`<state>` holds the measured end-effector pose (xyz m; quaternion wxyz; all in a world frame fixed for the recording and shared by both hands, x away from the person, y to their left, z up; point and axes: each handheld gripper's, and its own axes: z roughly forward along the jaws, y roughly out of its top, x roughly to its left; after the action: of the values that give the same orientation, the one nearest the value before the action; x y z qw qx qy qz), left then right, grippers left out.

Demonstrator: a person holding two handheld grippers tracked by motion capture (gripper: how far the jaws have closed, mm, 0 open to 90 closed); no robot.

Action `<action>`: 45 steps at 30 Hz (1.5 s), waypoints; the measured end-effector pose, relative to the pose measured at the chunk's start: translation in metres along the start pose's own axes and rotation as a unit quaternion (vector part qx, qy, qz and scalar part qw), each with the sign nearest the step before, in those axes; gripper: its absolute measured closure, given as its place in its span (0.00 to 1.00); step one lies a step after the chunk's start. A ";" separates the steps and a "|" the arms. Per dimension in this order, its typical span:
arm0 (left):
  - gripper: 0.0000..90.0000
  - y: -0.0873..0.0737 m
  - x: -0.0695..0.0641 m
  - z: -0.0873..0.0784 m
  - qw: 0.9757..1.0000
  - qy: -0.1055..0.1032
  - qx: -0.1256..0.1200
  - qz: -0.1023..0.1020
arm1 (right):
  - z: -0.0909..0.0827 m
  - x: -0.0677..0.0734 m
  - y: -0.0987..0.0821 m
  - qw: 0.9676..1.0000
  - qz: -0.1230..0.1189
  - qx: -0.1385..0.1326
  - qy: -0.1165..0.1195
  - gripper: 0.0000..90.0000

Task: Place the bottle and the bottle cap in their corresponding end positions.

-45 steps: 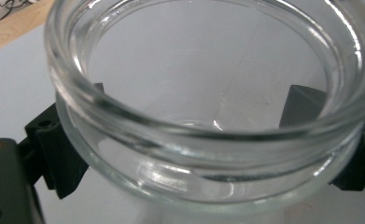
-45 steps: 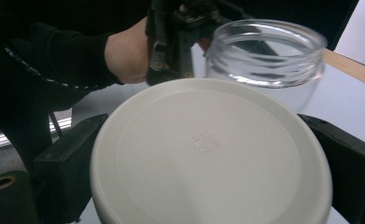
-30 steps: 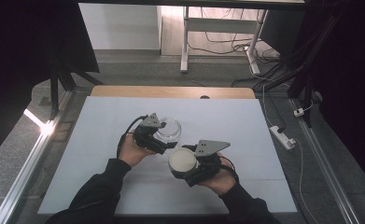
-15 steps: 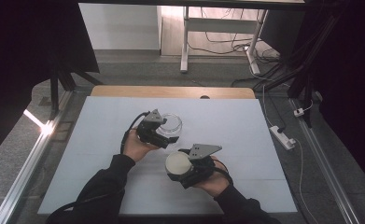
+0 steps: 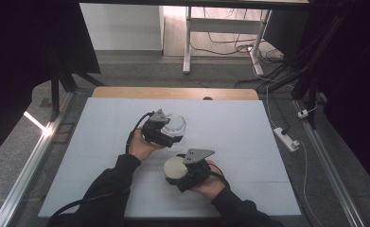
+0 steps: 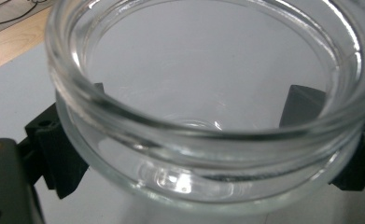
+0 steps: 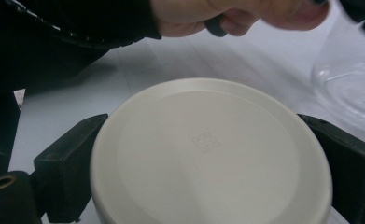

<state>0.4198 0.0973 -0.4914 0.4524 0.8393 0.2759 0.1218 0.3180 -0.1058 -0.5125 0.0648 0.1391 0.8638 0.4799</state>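
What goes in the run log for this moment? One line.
left gripper: shut on glass jar | right gripper: shut on cream lid | lid off jar

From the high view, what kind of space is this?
Likely a lab recording setup, not a home: a white-topped table, loose cables on the floor behind, and a power strip beside it.

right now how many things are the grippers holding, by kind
clear glass jar, open mouth, clamped by the left gripper: 1
round cream lid, clamped by the right gripper: 1
total: 2
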 end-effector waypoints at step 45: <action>0.08 -0.014 0.012 0.027 1.000 0.013 0.019 0.005 | 0.037 -0.008 -0.011 0.993 0.003 0.113 -0.018 0.07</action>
<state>0.4367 0.0915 -0.5181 0.4320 0.8475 0.2797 0.1300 0.3328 -0.0838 -0.5415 0.0622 0.1568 0.9106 0.3773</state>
